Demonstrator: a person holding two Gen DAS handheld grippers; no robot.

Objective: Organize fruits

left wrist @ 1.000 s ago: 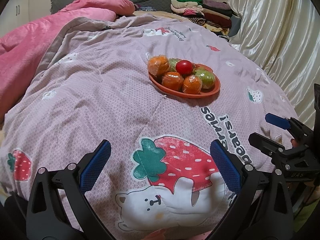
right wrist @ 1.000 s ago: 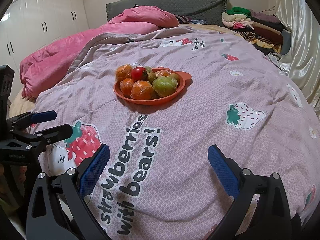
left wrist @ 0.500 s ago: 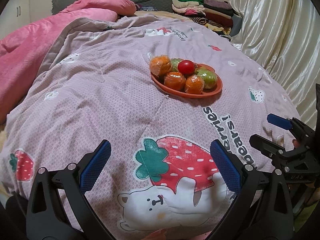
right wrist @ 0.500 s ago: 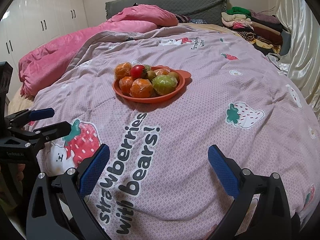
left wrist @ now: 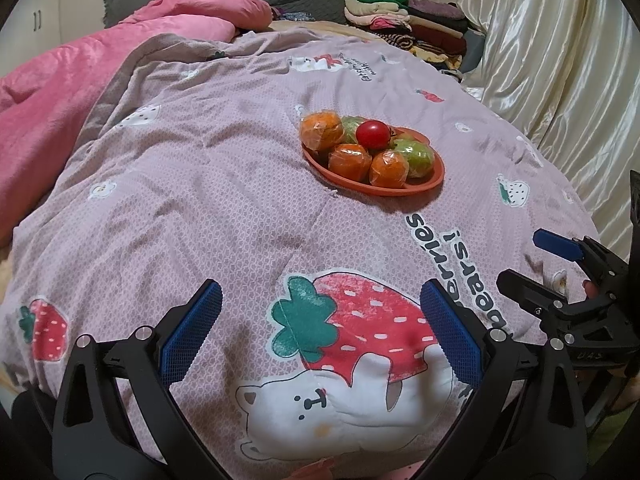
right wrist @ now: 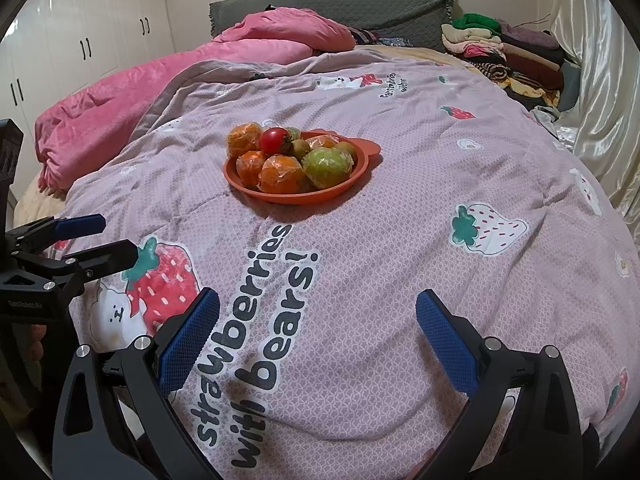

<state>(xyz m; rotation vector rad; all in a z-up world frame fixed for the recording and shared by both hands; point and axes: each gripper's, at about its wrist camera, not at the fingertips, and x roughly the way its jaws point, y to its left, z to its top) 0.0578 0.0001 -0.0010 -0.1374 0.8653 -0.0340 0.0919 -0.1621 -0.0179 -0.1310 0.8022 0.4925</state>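
Along the far left of the right wrist view, white wardrobe doors [right wrist: 80,44] line the wall, and a pink blanket [right wrist: 132,92] is bunched on that side of the bed up to the grey headboard [right wrist: 332,6]. Lower on the same side, the left gripper [right wrist: 108,236] reaches in from the edge with its jaws spread and nothing between them, hovering over a printed strawberry and bear on the mauve quilt [right wrist: 440,168]. Further right, near the middle of the quilt and well apart from both grippers, sits the orange plate [right wrist: 240,182] heaped with fruit: plastic-wrapped oranges [right wrist: 280,174] at the front and left, a red tomato [right wrist: 275,140] on top of the pile, a large green fruit [right wrist: 327,167] toward the right, and small brownish-green ones behind it that are too small to identify. At the bottom of this view the right gripper [right wrist: 318,304] hangs above the "strawberries with bears!" lettering, its blue pads [right wrist: 188,340] held wide apart and gripping nothing. Folded clothes [right wrist: 504,52] are stacked in the far right corner beside a cream satin curtain [right wrist: 600,80]. From the left wrist view the same plate [left wrist: 434,180] lies right of centre, the tomato [left wrist: 373,134] on top of the pile, while the left gripper [left wrist: 320,300] frames the big strawberry print and the right gripper [left wrist: 532,256] shows at the right edge, likewise spread.
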